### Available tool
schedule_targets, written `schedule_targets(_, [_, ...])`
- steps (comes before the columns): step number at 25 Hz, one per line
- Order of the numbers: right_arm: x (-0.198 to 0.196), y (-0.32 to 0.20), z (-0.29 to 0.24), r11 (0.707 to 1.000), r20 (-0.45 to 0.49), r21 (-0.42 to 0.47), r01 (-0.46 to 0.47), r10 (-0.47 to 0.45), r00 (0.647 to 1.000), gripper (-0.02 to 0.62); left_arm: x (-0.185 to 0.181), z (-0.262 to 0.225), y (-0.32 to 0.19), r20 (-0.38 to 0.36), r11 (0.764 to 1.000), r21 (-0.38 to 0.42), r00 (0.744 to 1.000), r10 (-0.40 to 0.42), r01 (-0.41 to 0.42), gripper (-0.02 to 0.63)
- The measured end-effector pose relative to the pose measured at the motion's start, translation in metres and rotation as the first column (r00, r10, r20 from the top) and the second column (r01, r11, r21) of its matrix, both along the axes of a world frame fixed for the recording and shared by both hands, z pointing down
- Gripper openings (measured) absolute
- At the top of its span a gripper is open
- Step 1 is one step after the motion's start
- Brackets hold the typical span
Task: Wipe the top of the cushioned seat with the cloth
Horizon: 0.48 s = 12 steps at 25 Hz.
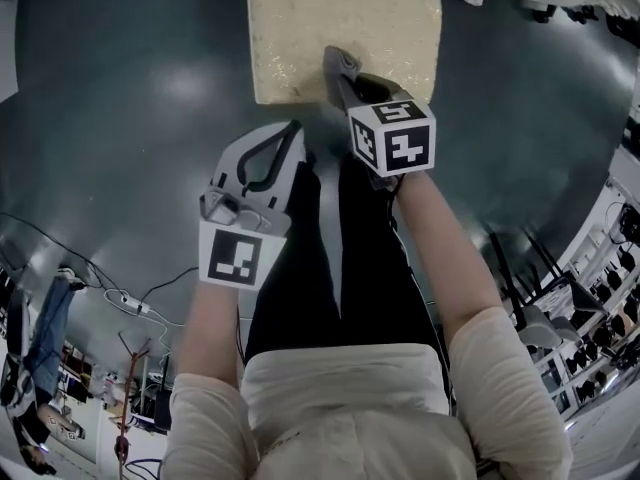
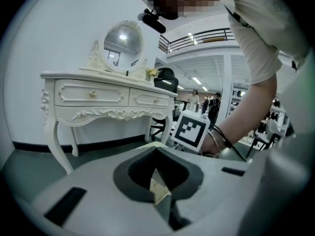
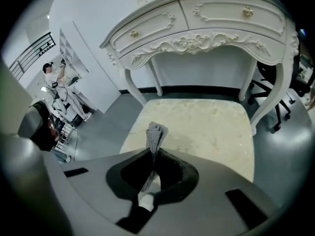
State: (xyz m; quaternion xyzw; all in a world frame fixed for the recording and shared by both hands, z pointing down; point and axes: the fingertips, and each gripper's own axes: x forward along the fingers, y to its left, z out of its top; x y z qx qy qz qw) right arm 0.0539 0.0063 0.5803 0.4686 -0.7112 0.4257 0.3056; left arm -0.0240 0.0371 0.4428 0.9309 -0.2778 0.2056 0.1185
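Grey-green floor surrounds the cream cushioned seat at the head view's top centre, partly under a white desk. The right gripper's fingers pinch a grey cloth tight over the seat's near edge, seemingly ready to wipe. The left gripper sits lower left, kept clear, fingers closed and empty.

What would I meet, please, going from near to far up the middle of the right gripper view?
right gripper, shut on the cloth → cloth sticking out past the jaws → cushioned seat → white dressing table → white wall behind the table legs
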Motion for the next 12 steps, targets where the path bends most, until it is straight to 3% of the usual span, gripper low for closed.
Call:
schedule_targets(7, [-0.095,0.007,0.006,0.990,0.012,-0.029,0.140,-0.140,0.990,0.028,-0.076,0.001,-0.006,0.005,0.998,-0.004,0.998,-0.064,0.064,0.002])
schedule_targets(12, [-0.129,-0.002,0.019,0.986,0.012,-0.026,0.166,-0.165,0.986,0.028,-0.104,0.011,-0.011,-0.006,0.995,-0.009,0.995,-0.104,0.104,0.002])
